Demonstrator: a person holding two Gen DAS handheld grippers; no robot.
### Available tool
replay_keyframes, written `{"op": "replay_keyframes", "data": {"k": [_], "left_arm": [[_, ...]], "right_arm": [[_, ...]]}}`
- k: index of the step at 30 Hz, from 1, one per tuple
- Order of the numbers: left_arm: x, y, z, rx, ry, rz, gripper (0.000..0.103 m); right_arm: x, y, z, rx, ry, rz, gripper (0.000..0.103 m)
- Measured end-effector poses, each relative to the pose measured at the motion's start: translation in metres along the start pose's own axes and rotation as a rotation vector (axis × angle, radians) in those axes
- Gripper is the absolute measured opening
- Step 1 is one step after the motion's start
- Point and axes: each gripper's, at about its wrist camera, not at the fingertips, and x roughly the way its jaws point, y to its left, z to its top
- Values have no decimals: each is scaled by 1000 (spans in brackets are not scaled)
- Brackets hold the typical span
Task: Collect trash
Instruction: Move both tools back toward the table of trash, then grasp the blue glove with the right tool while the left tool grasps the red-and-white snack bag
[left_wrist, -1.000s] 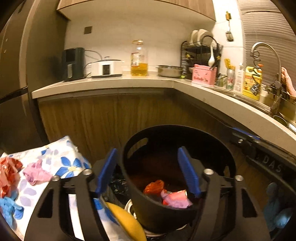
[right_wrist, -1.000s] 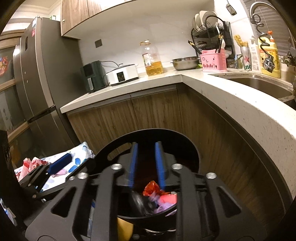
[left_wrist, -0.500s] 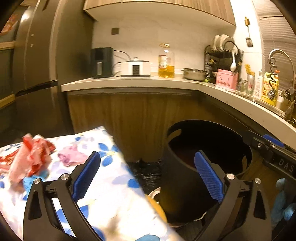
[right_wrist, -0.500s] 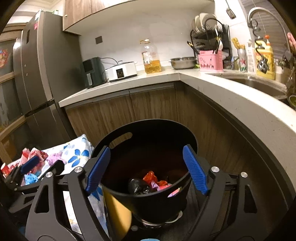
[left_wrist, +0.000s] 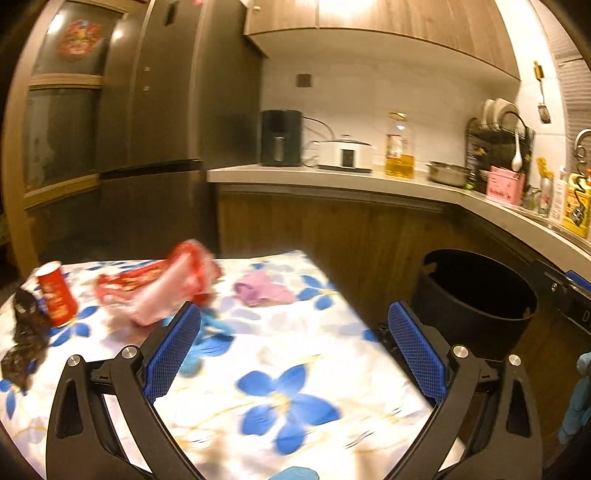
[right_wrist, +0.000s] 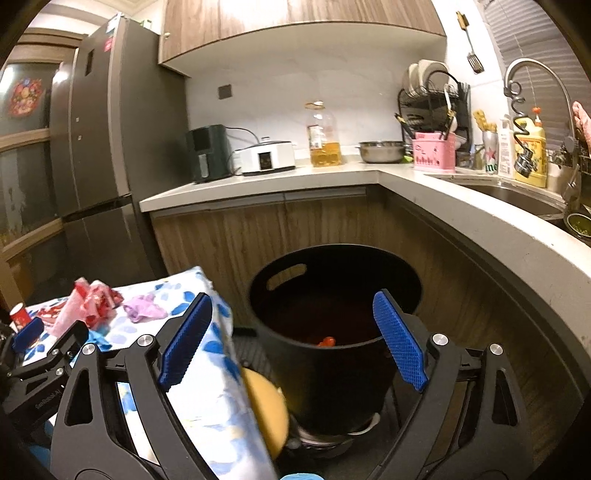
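Left wrist view has the left gripper (left_wrist: 293, 345) spread wide with nothing between its blue pads, hanging over the flowered tablecloth (left_wrist: 280, 369). On the cloth lie a red and pink wrapper (left_wrist: 177, 284), blurred, a crumpled purple scrap (left_wrist: 260, 290), a red cup (left_wrist: 55, 293) standing upright, a dark crinkled wrapper (left_wrist: 26, 336) near the left edge, and a blue scrap (left_wrist: 210, 328) partly hidden behind the left pad. Off the table's right side stands the black bin (left_wrist: 476, 299), its inside too dark to read here. Right wrist view shows the right gripper (right_wrist: 291, 339) also wide apart and empty, framing the bin (right_wrist: 332, 354); only a bit of red trash (right_wrist: 327, 340) shows deep inside. A yellow round thing (right_wrist: 269, 410) beside the bin's base is half covered by the cloth.
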Motion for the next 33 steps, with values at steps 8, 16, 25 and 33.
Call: {"op": "replay_keyframes", "data": {"k": [8, 16, 25, 33], "left_arm": [[-20, 49, -13, -27, 14, 71, 97], [-39, 97, -21, -61, 2, 158, 97], [-50, 150, -27, -119, -5, 251, 97], [-52, 180, -28, -152, -10, 292, 97]], "right_arm": [[-11, 53, -17, -17, 8, 70, 88], [-8, 103, -32, -55, 33, 142, 88], [11, 171, -52, -121, 81, 251, 88], [47, 229, -74, -178, 158, 317, 88]]}}
